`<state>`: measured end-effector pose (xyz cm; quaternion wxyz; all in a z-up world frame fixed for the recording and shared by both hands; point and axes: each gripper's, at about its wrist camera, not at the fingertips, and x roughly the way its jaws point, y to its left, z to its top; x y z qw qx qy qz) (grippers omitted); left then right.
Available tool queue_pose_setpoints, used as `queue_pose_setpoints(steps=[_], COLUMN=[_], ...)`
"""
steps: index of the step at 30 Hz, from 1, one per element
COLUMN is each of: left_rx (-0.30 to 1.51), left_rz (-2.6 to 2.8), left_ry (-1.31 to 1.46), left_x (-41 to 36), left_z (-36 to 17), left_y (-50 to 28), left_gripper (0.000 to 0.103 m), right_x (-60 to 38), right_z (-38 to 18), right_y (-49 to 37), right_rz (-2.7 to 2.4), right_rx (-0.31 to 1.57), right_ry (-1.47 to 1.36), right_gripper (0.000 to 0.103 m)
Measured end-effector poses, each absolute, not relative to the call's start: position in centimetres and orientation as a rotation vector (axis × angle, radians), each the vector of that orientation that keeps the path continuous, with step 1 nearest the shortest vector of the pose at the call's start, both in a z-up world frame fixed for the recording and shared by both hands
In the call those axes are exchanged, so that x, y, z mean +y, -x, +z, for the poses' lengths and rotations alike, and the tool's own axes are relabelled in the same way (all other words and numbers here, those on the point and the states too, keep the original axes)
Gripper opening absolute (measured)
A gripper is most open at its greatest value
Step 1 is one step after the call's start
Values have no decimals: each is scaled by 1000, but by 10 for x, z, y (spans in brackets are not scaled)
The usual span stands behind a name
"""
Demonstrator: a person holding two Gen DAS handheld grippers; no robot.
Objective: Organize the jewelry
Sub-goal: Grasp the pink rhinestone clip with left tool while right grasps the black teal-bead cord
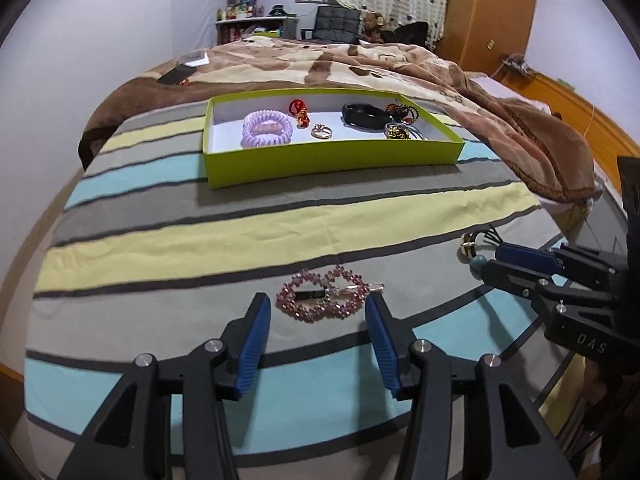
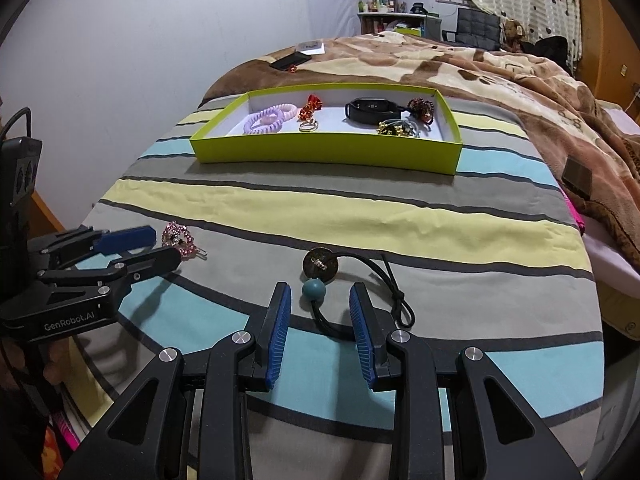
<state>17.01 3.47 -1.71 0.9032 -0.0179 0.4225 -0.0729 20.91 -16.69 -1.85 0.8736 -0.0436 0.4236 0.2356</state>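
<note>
A pink beaded hair clip (image 1: 325,298) lies on the striped bedsheet just ahead of my open left gripper (image 1: 318,310), between its fingertips. It also shows in the right wrist view (image 2: 180,242). A black cord necklace with a teal bead (image 2: 313,289) and a gold disc (image 2: 321,266) lies between the fingertips of my open right gripper (image 2: 320,300). A green tray (image 1: 332,158) further up the bed holds a purple coil hair tie (image 1: 266,128), a ring (image 1: 322,132), red ornaments, a black band (image 1: 364,115) and other hair ties.
A brown plush blanket (image 1: 500,112) is bunched at the right and behind the tray. A phone (image 1: 174,75) lies on the bed's far left. A wooden bed frame (image 1: 592,120) runs along the right. A small dark square object (image 2: 577,178) rests on the blanket.
</note>
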Motion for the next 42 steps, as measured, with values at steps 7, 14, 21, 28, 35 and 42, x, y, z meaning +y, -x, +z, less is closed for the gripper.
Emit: queue_pose_setpoints(steps=[7,14,21,28,35,42], left_rx=[859,875,885,889,885,876], left_rz=[-209,-290,-261,-171,-140,-135], left_ry=[-77,-107,-125,-60,25,81], left_x=[36,32,23,22,27,32], left_z=[-14,-17,-21,-22,-21,-19], left_y=[-178,-181,-178,-172,-164,-156], left_gripper=[51,51,45,45,45,45], right_x=[-161,-157,-157,-158,-164,-163], right_z=[-24,-25,-25,-25,-26,-21], right_y=[-213,-216,-218,-218,-219,-214], right_rz=[502,489,489,484,460,468], right_rx=[915,920,922,921,916,889], right_ry=[111,129,120,121,116,120], right_gripper=[31,31,31,29,14,13])
